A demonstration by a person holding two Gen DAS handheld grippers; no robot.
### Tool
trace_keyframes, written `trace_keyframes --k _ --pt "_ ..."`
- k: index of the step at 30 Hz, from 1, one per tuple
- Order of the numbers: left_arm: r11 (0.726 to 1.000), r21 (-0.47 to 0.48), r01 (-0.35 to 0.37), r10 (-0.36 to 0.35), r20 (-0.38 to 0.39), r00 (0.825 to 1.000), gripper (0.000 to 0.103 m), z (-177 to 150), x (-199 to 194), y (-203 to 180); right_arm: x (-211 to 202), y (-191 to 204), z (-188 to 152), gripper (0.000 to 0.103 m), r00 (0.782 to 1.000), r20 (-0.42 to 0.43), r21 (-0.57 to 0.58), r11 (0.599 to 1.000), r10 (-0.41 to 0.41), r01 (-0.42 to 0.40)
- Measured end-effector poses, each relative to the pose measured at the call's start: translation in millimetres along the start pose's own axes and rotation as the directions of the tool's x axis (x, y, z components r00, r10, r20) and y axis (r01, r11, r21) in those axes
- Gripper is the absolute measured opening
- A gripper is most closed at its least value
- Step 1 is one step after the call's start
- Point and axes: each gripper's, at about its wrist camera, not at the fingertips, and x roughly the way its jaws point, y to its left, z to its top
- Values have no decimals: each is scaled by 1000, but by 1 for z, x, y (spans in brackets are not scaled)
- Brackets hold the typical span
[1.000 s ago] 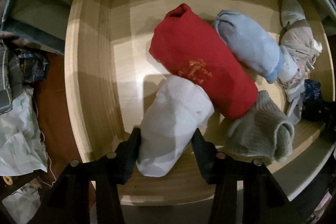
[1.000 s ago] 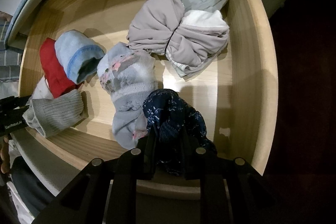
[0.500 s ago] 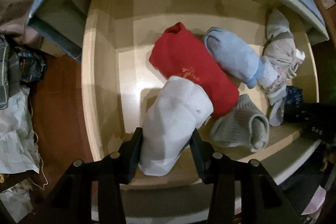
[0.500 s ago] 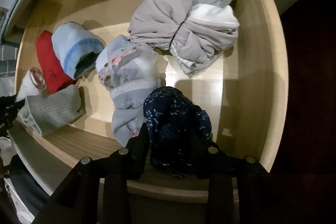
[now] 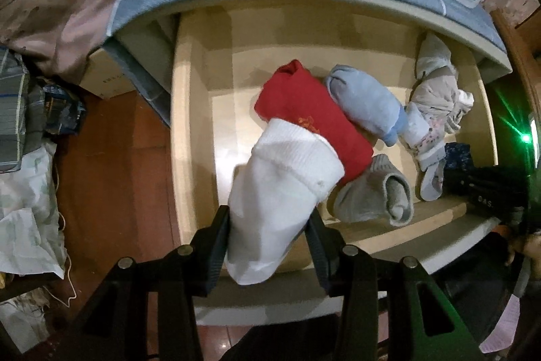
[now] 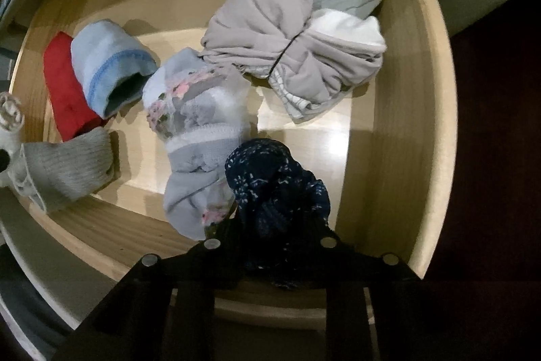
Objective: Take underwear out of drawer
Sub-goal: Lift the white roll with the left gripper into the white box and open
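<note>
— What do we log first, going left to right?

— In the left wrist view, the left tool (image 5: 268,246) is clamped on a white roll (image 5: 280,192), one finger on each flank. Its lower end hangs below the fingers; the ribbed cuff end points up and away toward the drawer (image 5: 189,124). Long axis: along the fingers, tilted slightly right. The white roll hides the near part of the red roll (image 5: 311,120) behind it.

— And whether it has cleared the drawer?

— We cannot tell; it overlaps the front edge in the picture.

— Next items?

— Red roll, long axis slanting from far left to near right, lying in the drawer. Touching its right side, a pale blue roll (image 5: 367,102), same slant. In front, a grey ribbed roll (image 5: 375,195) against the front wall. Further right, a pale floral piece (image 5: 427,144) and a beige bundle (image 5: 436,87), partly cut off by the cabinet top.

— The right side?

— In the right wrist view, the right tool (image 6: 274,225) grips a dark navy patterned piece (image 6: 274,188), at the drawer's front right. Its fingers are mostly buried in dark cloth and hard to make out. The piece is bunched, with no clear long axis. The floral piece touches it on the left; the beige bundle lies beyond, apart.
</note>
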Motion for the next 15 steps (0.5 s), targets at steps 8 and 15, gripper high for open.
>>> trace_keyframes --k 8,15 --pt "1000 -3 15 -15 64 998 44 -3 -28 0 -9 4 -4 15 998 59 18 1000 -14 12" --pt "1000 9 10 -11 186 983 44 -1 -76 -4 -11 -11 -1 15 998 60 36 999 -1 -1"
